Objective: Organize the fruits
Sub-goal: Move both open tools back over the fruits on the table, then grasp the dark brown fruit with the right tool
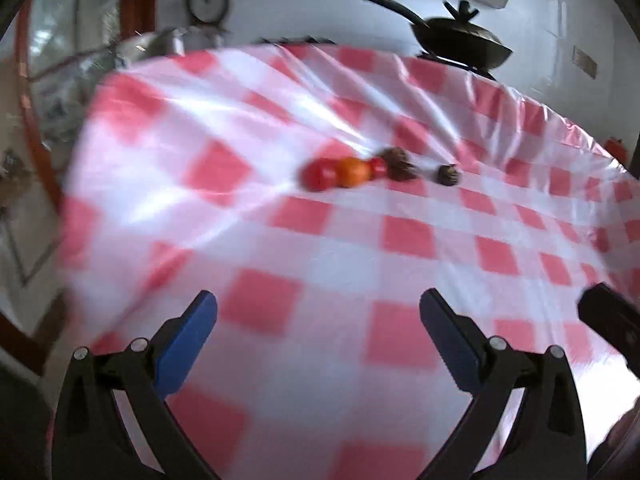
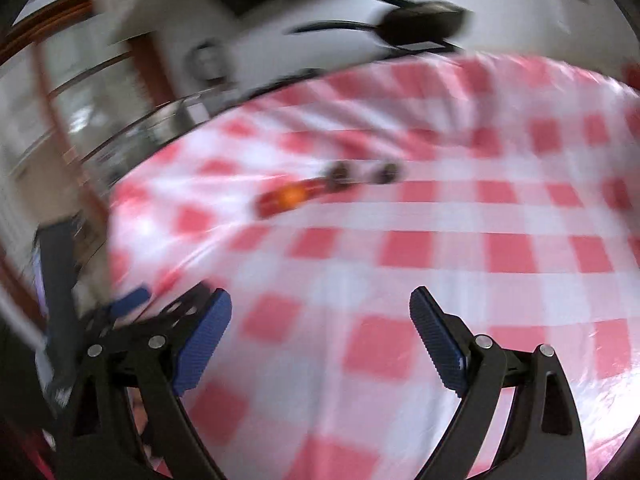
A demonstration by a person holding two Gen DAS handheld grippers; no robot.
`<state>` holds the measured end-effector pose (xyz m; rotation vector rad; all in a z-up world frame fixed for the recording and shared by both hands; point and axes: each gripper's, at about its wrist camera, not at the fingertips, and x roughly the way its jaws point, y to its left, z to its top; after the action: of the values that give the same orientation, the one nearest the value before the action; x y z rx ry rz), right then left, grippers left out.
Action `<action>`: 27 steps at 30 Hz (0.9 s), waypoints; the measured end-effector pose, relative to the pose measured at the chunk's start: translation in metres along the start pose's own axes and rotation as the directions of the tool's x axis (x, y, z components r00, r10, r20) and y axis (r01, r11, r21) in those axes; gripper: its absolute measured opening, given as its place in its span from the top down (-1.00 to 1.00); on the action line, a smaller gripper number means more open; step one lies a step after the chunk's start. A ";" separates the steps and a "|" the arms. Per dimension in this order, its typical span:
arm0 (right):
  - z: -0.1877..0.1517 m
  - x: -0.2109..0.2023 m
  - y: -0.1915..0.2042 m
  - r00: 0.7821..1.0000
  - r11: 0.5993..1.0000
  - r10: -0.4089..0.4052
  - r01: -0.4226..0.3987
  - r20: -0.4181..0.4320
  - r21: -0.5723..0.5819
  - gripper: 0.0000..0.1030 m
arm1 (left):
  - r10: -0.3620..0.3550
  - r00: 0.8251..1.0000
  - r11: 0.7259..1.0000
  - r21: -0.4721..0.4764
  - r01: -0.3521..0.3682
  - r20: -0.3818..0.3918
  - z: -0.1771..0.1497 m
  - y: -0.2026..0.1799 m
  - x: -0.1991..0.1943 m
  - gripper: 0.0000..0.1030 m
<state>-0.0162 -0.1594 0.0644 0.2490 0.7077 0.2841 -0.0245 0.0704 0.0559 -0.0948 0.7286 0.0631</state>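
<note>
Small fruits lie in a row mid-table on the red-and-white checked cloth (image 1: 400, 240): a red fruit (image 1: 318, 175), an orange fruit (image 1: 353, 171), a small red fruit (image 1: 378, 167), then brown wrinkled fruits (image 1: 398, 164) and one more apart (image 1: 448, 175). My left gripper (image 1: 318, 312) is open, well short of them, nothing between its blue pads (image 1: 188, 344). In the blurred right wrist view the same row shows as the orange fruit (image 2: 291, 197) and brown fruits (image 2: 340, 172). My right gripper (image 2: 320, 308) is open and empty, near the cloth's (image 2: 440, 248) front.
A black lidded pan (image 1: 460, 38) sits on a stove behind the table; the pan (image 2: 424, 20) also shows in the right view. A metal pot (image 1: 168, 42) and window are at back left. The other gripper's black body (image 1: 612, 320) is at the right edge.
</note>
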 end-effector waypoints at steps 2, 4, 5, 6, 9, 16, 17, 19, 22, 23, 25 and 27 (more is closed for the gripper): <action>0.011 0.020 -0.025 0.998 0.998 -0.049 0.051 -0.027 0.048 -0.71 | -0.039 0.999 0.999 -0.021 0.038 -0.023 0.009 -0.006 0.020 -0.97; 0.019 0.036 -0.040 0.996 0.994 -0.085 0.087 -0.039 0.065 -0.71 | -0.051 0.998 0.998 -0.029 0.050 -0.039 0.012 -0.013 0.039 -0.97; 0.023 0.043 -0.047 0.994 0.993 -0.098 0.101 -0.045 0.064 -0.71 | -0.049 0.998 0.998 -0.028 0.048 -0.044 0.012 -0.013 0.045 -0.97; 0.029 0.052 -0.053 0.992 0.991 -0.115 0.118 -0.054 0.059 -0.71 | -0.045 0.998 0.999 -0.028 0.043 -0.051 0.013 -0.014 0.054 -0.97; 0.039 0.068 -0.063 0.987 0.987 -0.145 0.149 -0.073 0.062 -0.71 | -0.051 0.994 0.997 -0.066 0.045 -0.102 0.021 -0.009 0.072 -0.97; 0.062 0.113 -0.083 0.972 0.972 -0.219 0.225 -0.086 0.068 -0.71 | -0.135 0.990 0.979 -0.159 0.126 -0.045 0.020 0.009 0.070 -0.97; 0.065 0.118 -0.085 0.971 0.972 -0.219 0.226 -0.090 0.069 -0.71 | -0.140 0.989 0.979 -0.156 0.132 -0.038 0.020 0.008 0.069 -0.97; 0.071 0.130 -0.090 0.973 0.975 -0.203 0.211 -0.106 0.073 -0.71 | -0.146 0.989 0.978 -0.153 0.138 -0.038 0.020 0.007 0.069 -0.97; 0.084 0.142 -0.098 0.983 0.982 -0.162 0.169 -0.091 0.079 -0.71 | -0.145 0.989 0.977 -0.161 0.137 -0.039 0.020 0.007 0.069 -0.97; 0.088 0.146 -0.099 0.984 0.984 -0.156 0.163 -0.089 0.074 -0.71 | -0.147 0.988 0.976 -0.165 0.139 -0.036 0.020 0.008 0.068 -0.97; 0.098 0.157 -0.103 0.986 0.987 -0.140 0.146 -0.093 0.068 -0.71 | -0.152 0.988 0.974 -0.173 0.144 -0.033 0.020 0.008 0.069 -0.97; 0.108 0.167 -0.102 0.986 0.988 -0.144 0.148 -0.089 0.051 -0.71 | -0.154 0.988 0.973 -0.178 0.146 -0.031 0.020 0.009 0.069 -0.97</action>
<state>0.1945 -0.2121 0.0105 0.2391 0.8150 0.1352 0.0393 0.0827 0.0238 -0.3204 0.7571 -0.0199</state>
